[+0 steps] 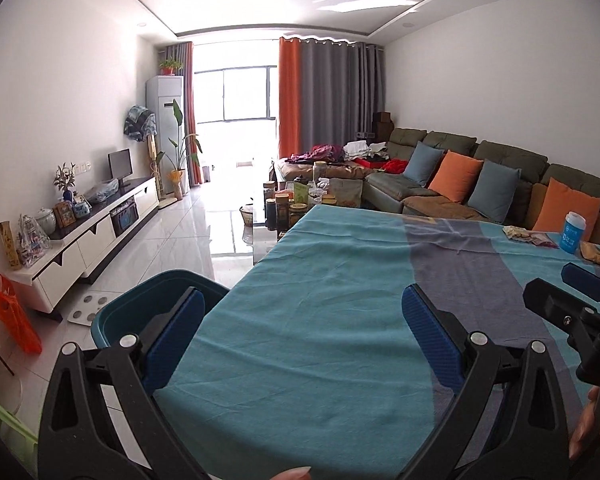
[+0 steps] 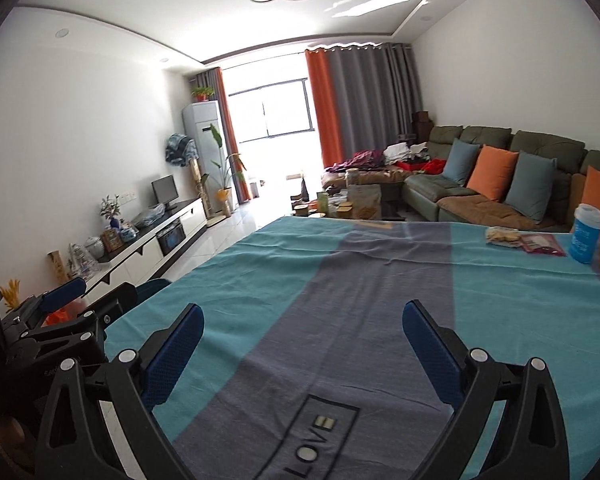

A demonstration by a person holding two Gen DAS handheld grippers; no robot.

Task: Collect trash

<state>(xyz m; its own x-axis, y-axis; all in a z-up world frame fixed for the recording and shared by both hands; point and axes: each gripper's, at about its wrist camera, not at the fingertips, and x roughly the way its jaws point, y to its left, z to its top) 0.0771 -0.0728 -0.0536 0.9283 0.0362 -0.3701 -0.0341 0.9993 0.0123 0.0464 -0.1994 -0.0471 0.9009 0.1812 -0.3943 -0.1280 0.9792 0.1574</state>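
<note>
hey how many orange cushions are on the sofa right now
2 orange cushions show on the sofa: one between the two blue cushions, one at the near end, behind the blue cup. More may be hidden beyond the frame edge.

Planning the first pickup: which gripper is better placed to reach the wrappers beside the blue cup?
Right, probably. The wrappers and blue cup lie at the table's far right, on the right gripper's side; the left gripper sits by the teal bin.
</note>
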